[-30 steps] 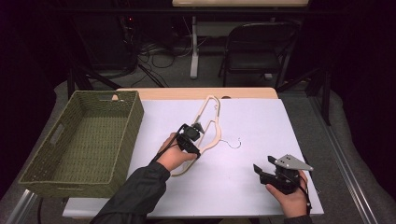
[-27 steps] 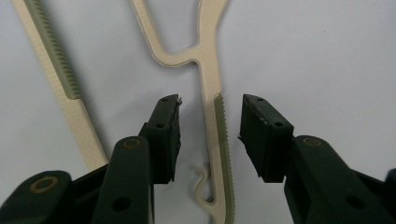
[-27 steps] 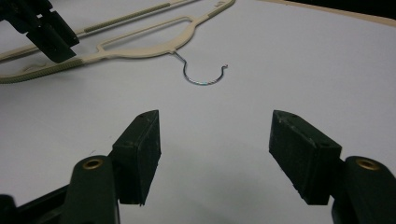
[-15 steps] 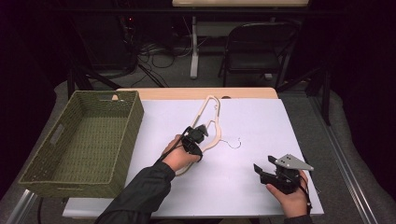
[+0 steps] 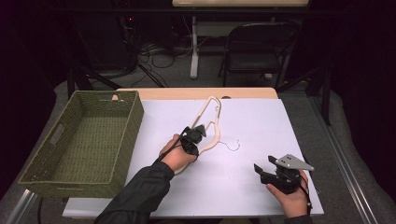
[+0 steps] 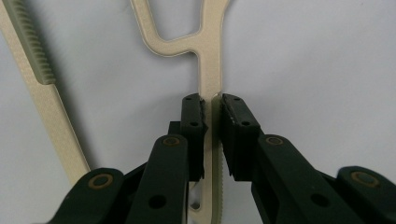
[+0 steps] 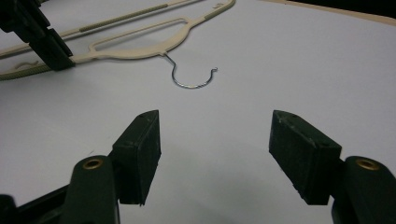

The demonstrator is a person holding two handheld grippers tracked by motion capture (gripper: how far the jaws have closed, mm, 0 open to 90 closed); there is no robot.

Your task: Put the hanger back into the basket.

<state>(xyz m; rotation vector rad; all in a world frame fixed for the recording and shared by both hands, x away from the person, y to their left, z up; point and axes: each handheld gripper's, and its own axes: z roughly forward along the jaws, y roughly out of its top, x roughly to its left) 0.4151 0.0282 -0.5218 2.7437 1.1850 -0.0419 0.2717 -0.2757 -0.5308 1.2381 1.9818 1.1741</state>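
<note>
A cream plastic hanger (image 5: 204, 112) with a wire hook (image 5: 232, 145) lies flat on the white table top (image 5: 252, 121), near its middle. My left gripper (image 5: 196, 134) sits over the hanger's lower arm. In the left gripper view the two black jaws (image 6: 212, 105) are shut on one narrow cream bar of the hanger (image 6: 210, 60). My right gripper (image 5: 262, 169) rests low at the table's front right, open, with nothing between its jaws (image 7: 215, 140). Ahead of it lie the hanger (image 7: 140, 46) and the wire hook (image 7: 194, 79).
A large green woven basket (image 5: 135, 122) stands on the table's left side with nothing visible inside. A folding chair (image 5: 261, 46) and cables stand on the floor beyond the far edge. A wooden strip (image 5: 196, 92) runs along the far edge of the table.
My left hand and gripper have crept slightly right along the hanger. The hanger and the right gripper have stayed where they were.
</note>
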